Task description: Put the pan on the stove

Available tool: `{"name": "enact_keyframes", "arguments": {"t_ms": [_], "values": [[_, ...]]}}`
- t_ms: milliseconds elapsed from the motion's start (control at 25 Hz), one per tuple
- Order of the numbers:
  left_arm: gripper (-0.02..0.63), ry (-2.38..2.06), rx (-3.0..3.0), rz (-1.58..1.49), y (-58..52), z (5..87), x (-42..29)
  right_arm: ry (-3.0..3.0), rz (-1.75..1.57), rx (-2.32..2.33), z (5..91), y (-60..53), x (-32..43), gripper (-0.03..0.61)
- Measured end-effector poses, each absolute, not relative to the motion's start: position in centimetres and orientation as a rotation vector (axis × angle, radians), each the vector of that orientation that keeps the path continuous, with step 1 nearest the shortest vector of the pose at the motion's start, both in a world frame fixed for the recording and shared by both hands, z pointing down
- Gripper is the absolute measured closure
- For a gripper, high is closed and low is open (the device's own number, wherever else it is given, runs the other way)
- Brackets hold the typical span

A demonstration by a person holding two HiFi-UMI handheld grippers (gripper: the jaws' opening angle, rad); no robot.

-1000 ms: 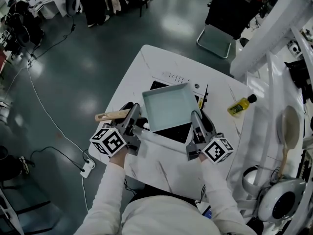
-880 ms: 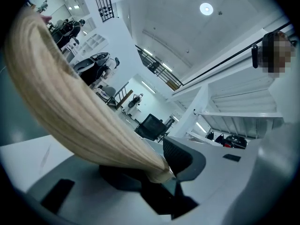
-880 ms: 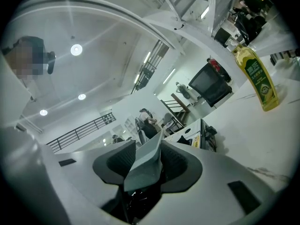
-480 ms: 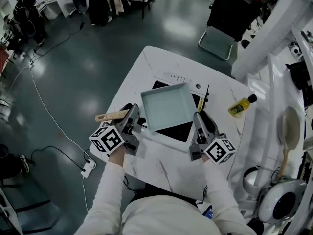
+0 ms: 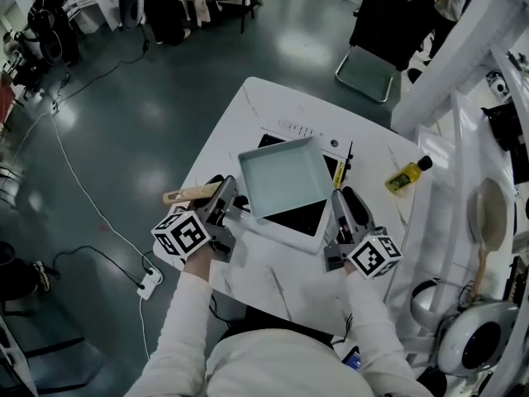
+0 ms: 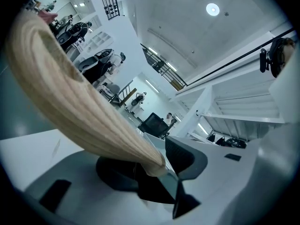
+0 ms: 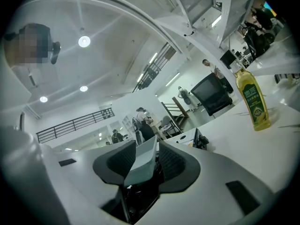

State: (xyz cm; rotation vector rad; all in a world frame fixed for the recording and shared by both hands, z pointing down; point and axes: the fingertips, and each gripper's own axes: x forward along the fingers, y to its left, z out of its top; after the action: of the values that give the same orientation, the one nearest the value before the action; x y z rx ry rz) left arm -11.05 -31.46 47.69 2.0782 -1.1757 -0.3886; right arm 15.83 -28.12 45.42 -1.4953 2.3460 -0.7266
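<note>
Jaws, left gripper [image 5: 225,188]: just opened, spread around wooden handle [image 6: 84,102] | right gripper [image 5: 346,198]: pinching pan [image 5: 285,179] rim

Yellow oil bottle [image 5: 407,177] on white table [image 5: 273,281], black chair [image 5: 376,31] beyond.

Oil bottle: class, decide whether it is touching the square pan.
Apart. The head view shows the oil bottle off to the right of the pan, with a stretch of bare white table plainly between them.

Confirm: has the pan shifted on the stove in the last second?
No. The pan sits where it was on the stove, far corner beside the control strip, handle at the table edge.
</note>
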Motion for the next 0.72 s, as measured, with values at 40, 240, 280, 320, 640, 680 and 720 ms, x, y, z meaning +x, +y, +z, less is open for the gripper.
{"name": "enact_keyframes", "arguments": {"t_ms": [40,240,280,320,640,680,720], "values": [[0.433,-1.177,2.074,-0.387,-31.3,47.7,-11.1,2.346,-0.722,-1.501,45.4,-28.0,15.9,0.402],[0.433,-1.188,2.061,-0.386,-29.9,47.7,-11.5,2.359,-0.706,-1.518,45.1,-27.1,15.9,0.403],[0.428,-1.190,2.058,-0.384,-29.6,47.7,-11.6,2.362,-0.703,-1.517,45.1,-27.0,15.8,0.403],[0.428,-1.193,2.055,-0.380,-29.3,47.7,-11.6,2.366,-0.700,-1.516,45.0,-26.8,15.7,0.403],[0.430,-1.215,2.050,-0.303,-27.0,48.3,-11.9,2.381,-0.679,-1.516,44.2,-25.1,15.0,0.407],[0.429,-1.214,2.051,-0.298,-26.7,48.3,-11.8,2.383,-0.677,-1.517,44.1,-24.8,14.9,0.407],[0.430,-1.213,2.054,-0.292,-26.3,48.3,-11.7,2.387,-0.674,-1.517,44.1,-24.6,14.8,0.407]]}}
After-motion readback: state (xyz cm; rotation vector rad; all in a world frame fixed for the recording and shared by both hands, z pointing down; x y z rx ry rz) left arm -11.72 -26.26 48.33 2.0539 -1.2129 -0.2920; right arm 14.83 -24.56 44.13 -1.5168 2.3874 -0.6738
